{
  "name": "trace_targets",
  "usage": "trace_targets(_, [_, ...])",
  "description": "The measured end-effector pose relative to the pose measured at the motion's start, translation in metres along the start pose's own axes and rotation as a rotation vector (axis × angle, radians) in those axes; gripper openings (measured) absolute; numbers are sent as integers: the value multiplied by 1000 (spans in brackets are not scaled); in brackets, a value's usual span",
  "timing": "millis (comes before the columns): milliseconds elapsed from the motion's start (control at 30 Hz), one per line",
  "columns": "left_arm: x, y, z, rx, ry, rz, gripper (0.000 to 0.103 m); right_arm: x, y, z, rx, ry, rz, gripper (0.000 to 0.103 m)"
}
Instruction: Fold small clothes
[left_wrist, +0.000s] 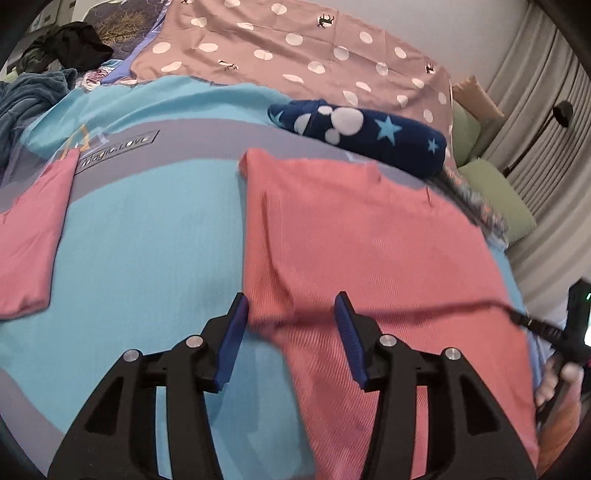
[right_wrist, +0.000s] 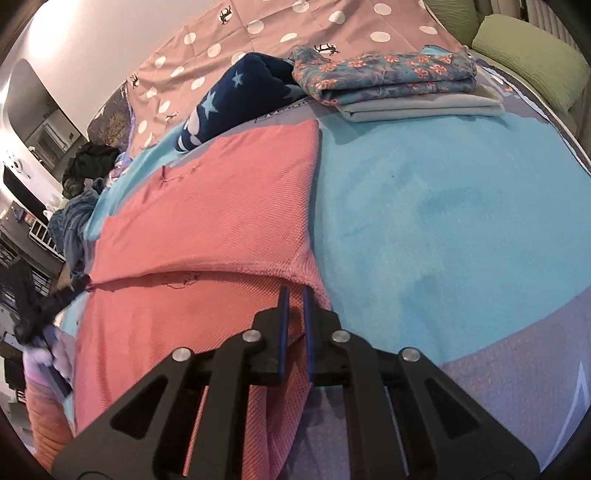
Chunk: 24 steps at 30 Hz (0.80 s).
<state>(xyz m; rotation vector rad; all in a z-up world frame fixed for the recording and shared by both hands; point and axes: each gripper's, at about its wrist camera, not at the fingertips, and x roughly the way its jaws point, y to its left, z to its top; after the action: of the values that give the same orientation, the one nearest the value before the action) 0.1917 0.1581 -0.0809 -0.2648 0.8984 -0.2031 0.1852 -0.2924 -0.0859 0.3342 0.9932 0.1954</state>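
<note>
Right wrist view: right gripper (right_wrist: 294, 295) pinched shut on the near right corner of the pink garment (right_wrist: 221, 206); cloth runs between the blue pads
Left wrist view: left gripper (left_wrist: 291, 306) spread wide, nothing held; it hovers over the garment's near left edge, one finger off the cloth, one above it
Garment position: flat on the turquoise bedspread (right_wrist: 424, 206); a fold line crosses it ahead of the right gripper
Key relation: long axis runs away from both grippers toward the navy star blanket (right_wrist: 240, 96); right already has its corner, left is nearest the free one (my judgement)
Material: thin ribbed knit, limp; bedspread softer, fleecy
Nearby: folded floral stack (right_wrist: 388, 74), far right
</note>
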Motion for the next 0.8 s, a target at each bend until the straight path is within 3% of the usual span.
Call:
trace_targets(167, [-15, 15, 6, -58, -56, 4, 50, -17, 0, 15, 48, -36, 89, 21])
trace_targets(267, [-15, 16, 19, -73, -67, -10, 52, -19, 1, 39, 38, -77, 79, 26])
trace_targets(367, [3, 19, 28, -77, -39, 2, 56, 2, -7, 64, 57, -56, 59, 37])
trace_targets(433, [25, 18, 23, -60, 11, 66, 56, 31, -17, 71, 70, 8, 33, 38])
trace_targets(467, [27, 13, 20, -31, -9, 91, 57, 46, -20, 67, 60, 43, -4, 34])
trace_targets(567, [20, -2, 17, 40, -24, 141, 59, 43, -15, 56, -19, -14, -27, 34])
trace_targets(800, [-43, -6, -25, 44, -65, -12, 59, -22, -36, 8, 59, -29, 107, 34])
